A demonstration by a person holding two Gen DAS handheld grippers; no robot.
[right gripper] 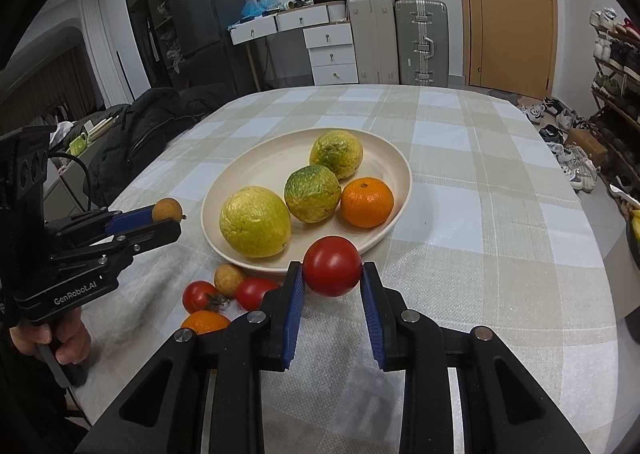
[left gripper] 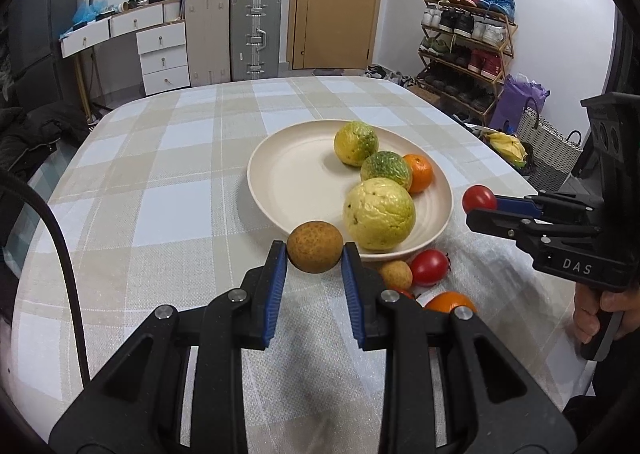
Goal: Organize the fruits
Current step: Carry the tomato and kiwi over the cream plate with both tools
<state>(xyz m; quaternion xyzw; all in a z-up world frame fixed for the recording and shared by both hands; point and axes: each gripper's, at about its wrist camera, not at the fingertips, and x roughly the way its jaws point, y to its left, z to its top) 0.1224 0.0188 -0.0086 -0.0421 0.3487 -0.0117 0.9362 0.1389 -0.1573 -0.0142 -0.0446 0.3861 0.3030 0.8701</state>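
Observation:
My left gripper [left gripper: 315,254] is shut on a small brown round fruit [left gripper: 315,247], held above the cloth just short of the cream plate [left gripper: 288,169]; the same gripper [right gripper: 170,215] and brown fruit [right gripper: 167,209] show at the left of the right wrist view. My right gripper [right gripper: 333,272] is shut on a red tomato [right gripper: 333,265] near the plate's [right gripper: 248,173] front rim. On the plate lie three yellow-green fruits [right gripper: 255,221] and an orange [right gripper: 367,202]. Loose on the cloth are two tomatoes [right gripper: 199,296], another brown fruit [right gripper: 229,279] and an orange [right gripper: 205,322].
The table [left gripper: 160,173] wears a beige and white checked cloth. A dark jacket [right gripper: 148,125] lies off its left side. Suitcases [left gripper: 254,33], drawers, a door and a shoe rack [left gripper: 464,49] stand beyond. A hand [right gripper: 60,338] grips the left tool's handle.

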